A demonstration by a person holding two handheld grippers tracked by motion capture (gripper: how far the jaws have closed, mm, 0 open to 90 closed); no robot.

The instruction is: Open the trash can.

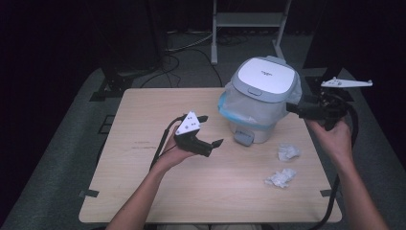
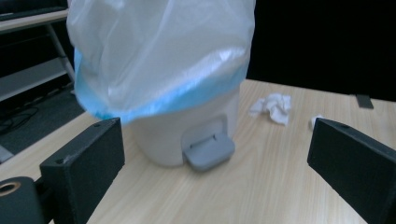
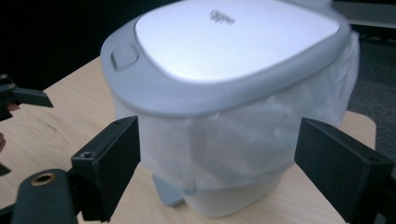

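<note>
1. High view: lidded bin (image 1: 261, 93) standing at counter (image 1: 143, 191) rear, between left gripper (image 1: 210, 130) and right gripper (image 1: 293, 108); crumpled tissues (image 1: 282, 165) near its right.
2. Left gripper view: jaws apart, facing bin pedal (image 2: 208, 150).
3. Right gripper view: jaws apart, flanking bag liner (image 3: 243, 140), not touching.

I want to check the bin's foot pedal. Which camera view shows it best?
The left gripper view: the grey pedal sits close and unblocked at the bin's base. The high view shows it small; the right gripper view shows a blurred part.
</note>
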